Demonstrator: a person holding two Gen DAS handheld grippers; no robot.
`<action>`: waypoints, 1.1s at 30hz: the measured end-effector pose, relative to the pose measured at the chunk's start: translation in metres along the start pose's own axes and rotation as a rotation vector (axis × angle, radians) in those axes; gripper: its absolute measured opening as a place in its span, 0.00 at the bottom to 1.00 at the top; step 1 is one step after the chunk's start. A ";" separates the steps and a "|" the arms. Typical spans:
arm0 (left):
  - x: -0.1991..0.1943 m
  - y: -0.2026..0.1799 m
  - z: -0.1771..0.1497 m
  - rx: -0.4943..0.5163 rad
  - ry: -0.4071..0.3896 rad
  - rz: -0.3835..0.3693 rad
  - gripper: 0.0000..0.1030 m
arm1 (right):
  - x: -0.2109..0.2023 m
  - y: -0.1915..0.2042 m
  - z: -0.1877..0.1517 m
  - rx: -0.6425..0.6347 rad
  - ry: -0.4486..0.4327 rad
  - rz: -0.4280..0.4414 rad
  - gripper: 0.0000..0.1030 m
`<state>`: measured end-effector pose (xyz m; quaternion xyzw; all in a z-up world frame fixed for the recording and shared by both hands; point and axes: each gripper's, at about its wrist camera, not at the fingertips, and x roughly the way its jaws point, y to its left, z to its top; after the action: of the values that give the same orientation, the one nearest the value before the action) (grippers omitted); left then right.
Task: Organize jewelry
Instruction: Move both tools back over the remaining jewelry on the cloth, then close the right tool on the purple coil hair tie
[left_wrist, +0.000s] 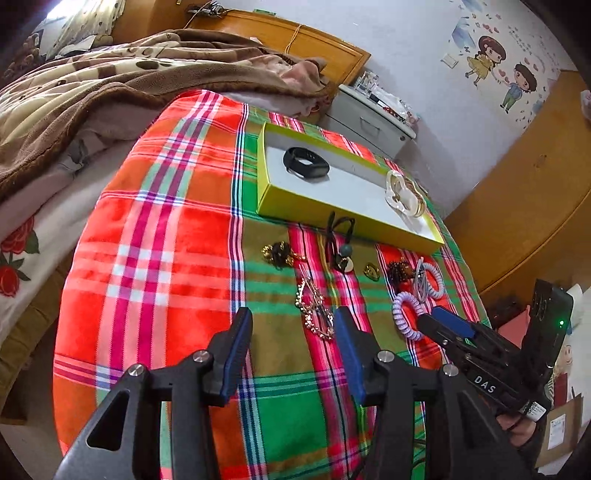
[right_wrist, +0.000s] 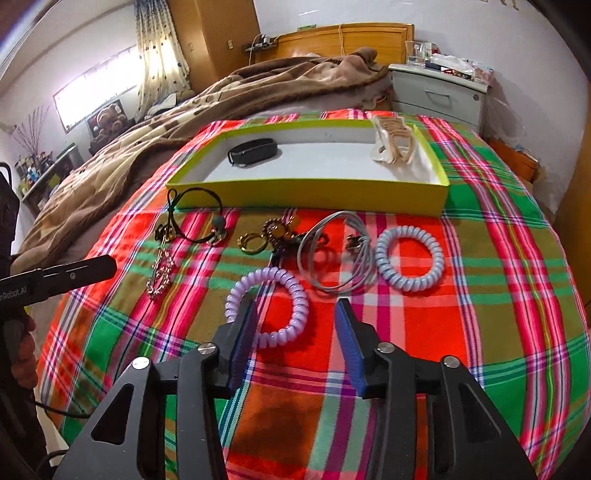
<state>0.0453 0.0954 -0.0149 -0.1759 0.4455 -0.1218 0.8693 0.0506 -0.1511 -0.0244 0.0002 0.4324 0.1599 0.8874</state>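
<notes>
A yellow-green box (left_wrist: 295, 206) (right_wrist: 306, 192) lies on the plaid cloth, holding a black band (left_wrist: 306, 163) (right_wrist: 253, 150) and a cream hair claw (left_wrist: 402, 192) (right_wrist: 393, 146). In front of it lie loose pieces: a black cord necklace (right_wrist: 195, 218), a rhinestone chain (left_wrist: 314, 314) (right_wrist: 160, 275), a gold ring (right_wrist: 249, 243), grey elastic loops (right_wrist: 332, 254), a blue-grey coil tie (right_wrist: 408, 258) and a lilac coil tie (left_wrist: 404, 314) (right_wrist: 267, 306). My left gripper (left_wrist: 293, 321) is open just before the chain. My right gripper (right_wrist: 295, 314) is open, straddling the lilac tie's near edge.
The plaid cloth (right_wrist: 480, 295) covers a bed end; a brown blanket (left_wrist: 110, 92) is heaped behind. A grey nightstand (right_wrist: 439, 92) stands past the box. Wooden furniture (left_wrist: 517, 184) lies to the right.
</notes>
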 end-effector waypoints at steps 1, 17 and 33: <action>0.001 -0.001 0.000 0.000 0.004 0.004 0.46 | 0.001 0.001 0.000 -0.002 0.003 0.002 0.38; 0.008 -0.014 0.000 0.037 0.026 0.058 0.46 | 0.000 0.001 0.001 0.002 -0.004 0.004 0.10; 0.036 -0.046 0.006 0.114 0.038 0.189 0.46 | -0.024 -0.018 -0.002 0.063 -0.087 0.021 0.10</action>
<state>0.0682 0.0419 -0.0189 -0.0808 0.4688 -0.0678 0.8770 0.0407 -0.1756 -0.0100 0.0394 0.3983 0.1553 0.9032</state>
